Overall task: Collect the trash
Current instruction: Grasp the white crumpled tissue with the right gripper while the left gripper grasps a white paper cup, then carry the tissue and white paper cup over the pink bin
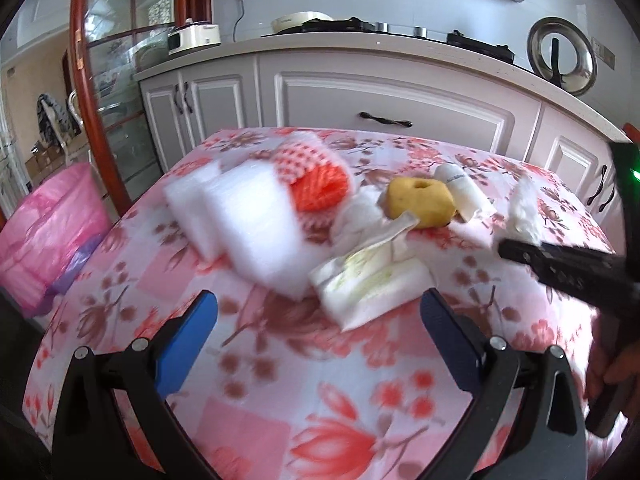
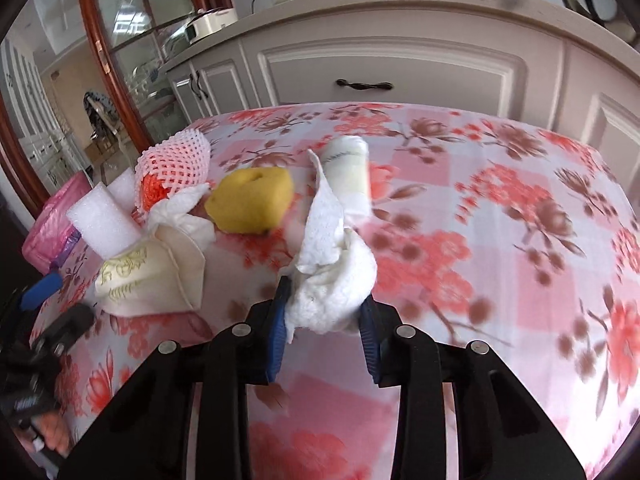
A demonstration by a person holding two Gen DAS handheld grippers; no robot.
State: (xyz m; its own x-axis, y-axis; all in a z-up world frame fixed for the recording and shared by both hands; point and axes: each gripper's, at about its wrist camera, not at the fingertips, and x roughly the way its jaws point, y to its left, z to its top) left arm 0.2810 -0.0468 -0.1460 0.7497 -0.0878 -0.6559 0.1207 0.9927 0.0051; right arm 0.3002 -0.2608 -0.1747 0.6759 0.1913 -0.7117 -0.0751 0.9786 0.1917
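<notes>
Right gripper (image 2: 324, 320) clamps crumpled tissue (image 2: 332, 292); only left view shows left gripper (image 1: 316, 320) gaping wide

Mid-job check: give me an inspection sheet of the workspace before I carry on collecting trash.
Surface: table under a pink floral cloth.
Job's things: white foam blocks, red foam fruit net, yellow sponge, white roll, flat wrapper, crumpled tissue.
Clutter: nothing seen.
Grippers: right gripper shut on the crumpled tissue; left gripper open, empty.
Cables: black cord from a wall socket.
Surroundings: pink-lined bin left of the table; white cabinets behind.
</notes>
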